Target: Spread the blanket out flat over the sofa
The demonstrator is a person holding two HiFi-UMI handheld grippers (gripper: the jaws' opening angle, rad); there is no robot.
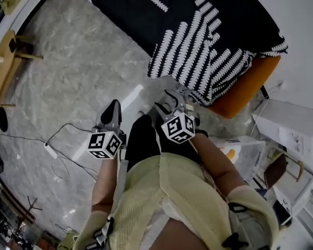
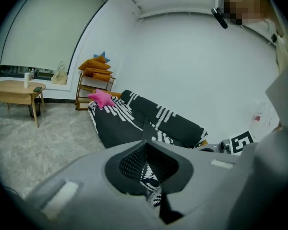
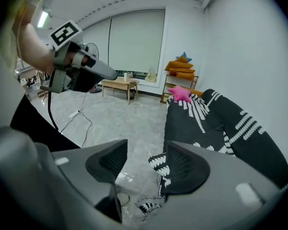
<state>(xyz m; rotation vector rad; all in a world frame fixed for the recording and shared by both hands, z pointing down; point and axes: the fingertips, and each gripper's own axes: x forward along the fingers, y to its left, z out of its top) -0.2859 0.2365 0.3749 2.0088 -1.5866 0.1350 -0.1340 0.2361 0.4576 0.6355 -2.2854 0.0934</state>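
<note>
Jaws of the right gripper (image 3: pixel 146 147) stand apart, clamping nothing. The hanging near corner of the blanket (image 3: pixel 216 123) lies just beside the right-hand jaw, partly in the gap. The left gripper (image 2: pixel 144 146) has its jaws closed together, empty, over the floor (image 1: pixel 78 77) left of the sofa's near end. The black-and-white blanket drapes the orange sofa (image 1: pixel 245 85). A pink star cushion (image 2: pixel 102 98) lies at its far end. Beyond it, a wooden rack (image 2: pixel 93 83) holds orange cushions (image 2: pixel 95 65).
</note>
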